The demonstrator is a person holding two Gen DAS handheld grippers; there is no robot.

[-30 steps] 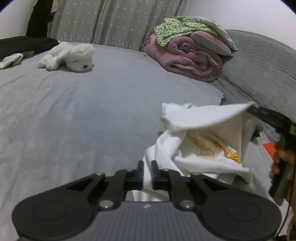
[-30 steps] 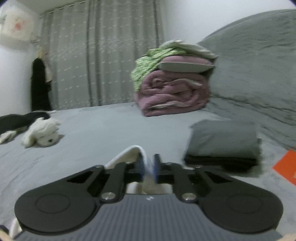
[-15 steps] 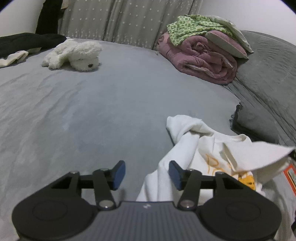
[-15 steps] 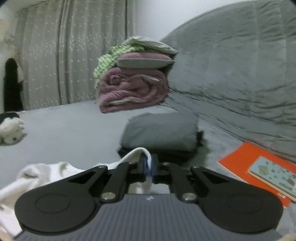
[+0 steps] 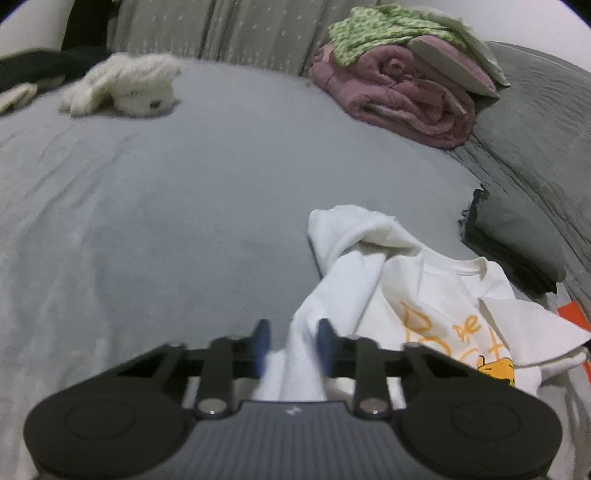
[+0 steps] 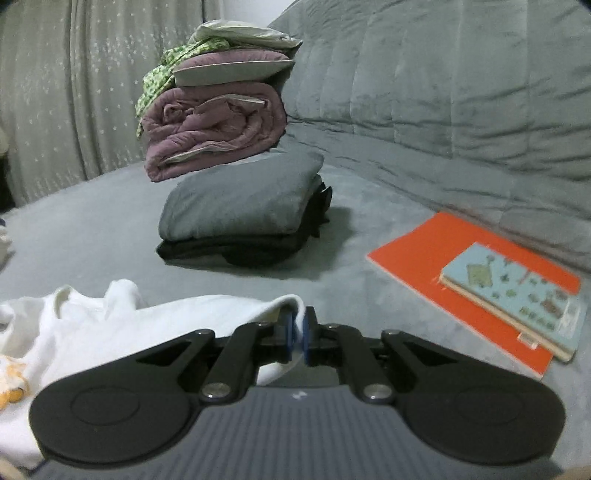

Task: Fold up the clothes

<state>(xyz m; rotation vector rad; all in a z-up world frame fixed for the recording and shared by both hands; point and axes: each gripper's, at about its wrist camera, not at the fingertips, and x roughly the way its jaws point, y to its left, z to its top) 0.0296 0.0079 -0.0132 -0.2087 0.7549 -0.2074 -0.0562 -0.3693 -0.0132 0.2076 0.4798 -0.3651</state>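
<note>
So the white t-shirt (image 5: 436, 295) is lying crumpled on the grey bed (image 5: 166, 206), on the near right side, with an orange print and a little yellow cartoon figure facing up. The left gripper (image 5: 290, 343) sits at the shirt's near left edge and its jaws are closing, with a fold of the white fabric running between the blue pads; there's a visible gap on the left pad's side, so it isn't pinching the cloth.

The right gripper (image 6: 297, 334) has a white edge of the shirt (image 6: 122, 325) between its pads, and those jaws are opening; the gap is tiny and the cloth looks like it's touching both pads.

Just past the shirt, further right, there's a folded grey garment (image 6: 240, 206) stacked on a folded black one (image 6: 236, 251). Behind that at the far side sits a rolled pink quilt (image 6: 214, 133) with a pillow and a green patterned cloth (image 5: 369, 29) on top. An orange book (image 6: 465, 273) lies to the right with a smaller blue picture book (image 6: 517, 299) on it. Far left, a white plush toy (image 5: 125, 88) is lying on the bed.
</note>
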